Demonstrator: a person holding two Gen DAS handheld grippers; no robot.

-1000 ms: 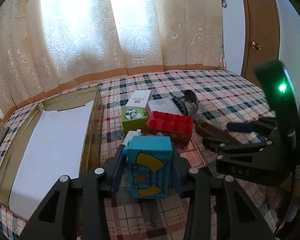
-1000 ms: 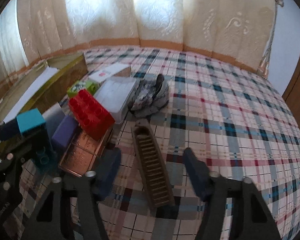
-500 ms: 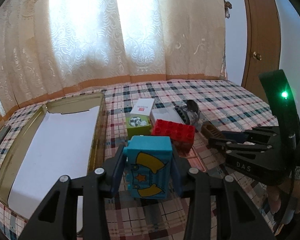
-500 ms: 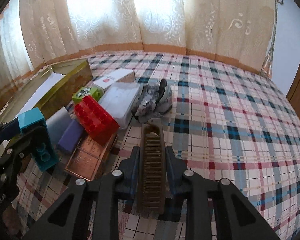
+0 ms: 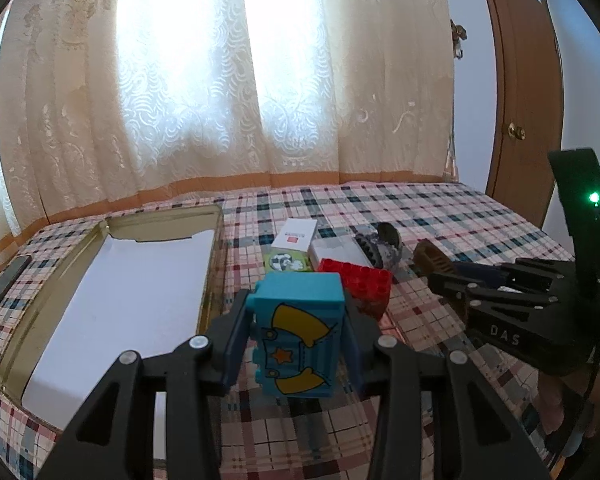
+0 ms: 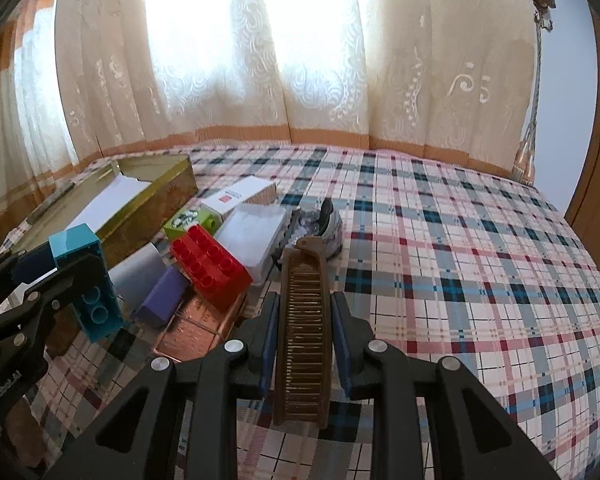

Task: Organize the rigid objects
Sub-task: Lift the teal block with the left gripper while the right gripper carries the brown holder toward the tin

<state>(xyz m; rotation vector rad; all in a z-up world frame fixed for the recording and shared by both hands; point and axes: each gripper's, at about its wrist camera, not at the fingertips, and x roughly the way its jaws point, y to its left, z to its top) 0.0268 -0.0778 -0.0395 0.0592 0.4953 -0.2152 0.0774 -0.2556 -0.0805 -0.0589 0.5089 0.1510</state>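
The left gripper [image 5: 296, 344] is clamped on the blue block [image 5: 298, 340], held above the cloth beside the tin [image 5: 212, 280]. The right gripper [image 6: 304, 344] is clamped on the comb [image 6: 304, 336]. Both items are judged light, stiff and smooth-sided; mid-body holds suit. Open cloth is seen rightward; the tin's rim must be cleared.

Rigid items relative to the gold tin tray [image 5: 214, 264]: status.

You have the teal printed block [image 5: 298, 332] upright, clear of the bedspread, just right of the tray's near end. Your brown comb [image 6: 305, 336] lies lengthwise, teeth up, further right. The red studded brick [image 6: 210, 270], green cube [image 6: 192, 220] and white box [image 6: 240, 196] cluster beside the tray's right wall.
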